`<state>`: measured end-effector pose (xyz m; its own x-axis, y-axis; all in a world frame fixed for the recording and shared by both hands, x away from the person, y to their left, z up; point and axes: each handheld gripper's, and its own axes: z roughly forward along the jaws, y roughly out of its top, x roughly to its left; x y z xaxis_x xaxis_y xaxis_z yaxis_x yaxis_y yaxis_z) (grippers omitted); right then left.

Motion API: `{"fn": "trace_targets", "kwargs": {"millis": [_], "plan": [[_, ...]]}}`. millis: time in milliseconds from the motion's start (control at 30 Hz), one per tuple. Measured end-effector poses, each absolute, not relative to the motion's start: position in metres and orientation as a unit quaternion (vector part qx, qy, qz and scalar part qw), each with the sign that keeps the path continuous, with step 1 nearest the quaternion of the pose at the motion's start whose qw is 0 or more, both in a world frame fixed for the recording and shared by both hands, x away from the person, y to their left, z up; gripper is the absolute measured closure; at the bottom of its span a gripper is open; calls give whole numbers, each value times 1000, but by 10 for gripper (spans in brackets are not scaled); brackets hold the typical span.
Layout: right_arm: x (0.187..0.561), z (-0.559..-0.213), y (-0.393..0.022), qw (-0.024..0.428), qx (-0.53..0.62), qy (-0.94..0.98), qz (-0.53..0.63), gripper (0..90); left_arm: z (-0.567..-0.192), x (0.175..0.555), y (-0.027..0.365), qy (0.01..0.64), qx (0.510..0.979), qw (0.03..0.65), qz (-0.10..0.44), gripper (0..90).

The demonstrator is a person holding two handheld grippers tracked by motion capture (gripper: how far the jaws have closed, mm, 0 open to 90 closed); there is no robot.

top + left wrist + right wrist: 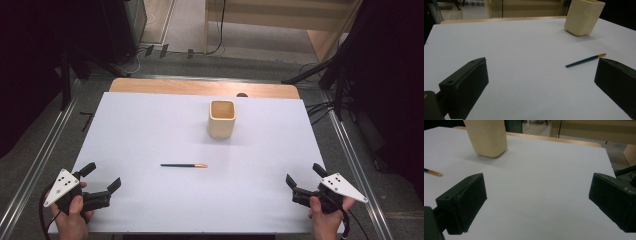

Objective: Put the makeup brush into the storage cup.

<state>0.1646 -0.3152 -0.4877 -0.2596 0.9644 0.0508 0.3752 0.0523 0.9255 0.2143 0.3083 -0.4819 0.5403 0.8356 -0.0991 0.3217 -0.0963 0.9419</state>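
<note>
My left gripper [102, 177] stands wide open with nothing in it, low at the near left of the white table [150, 125]. Ahead and to its right lies the thin dark-handled brush with an orange tip [183, 165], flat and free. I judge it light, stiff, prone to roll; mid-handle looks the best hold. Beyond it stands the cream square-mouthed cup [221, 119], upright. My right gripper [302, 179] is equally wide, empty.
</note>
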Motion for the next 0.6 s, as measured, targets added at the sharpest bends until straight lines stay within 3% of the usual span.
{"fn": "trace_targets", "kwargs": {"millis": [600], "plan": [[166, -484, -313, 324, 510, 654, 455, 62, -465, 227, 285, 385, 711, 542, 229, 3]]}}
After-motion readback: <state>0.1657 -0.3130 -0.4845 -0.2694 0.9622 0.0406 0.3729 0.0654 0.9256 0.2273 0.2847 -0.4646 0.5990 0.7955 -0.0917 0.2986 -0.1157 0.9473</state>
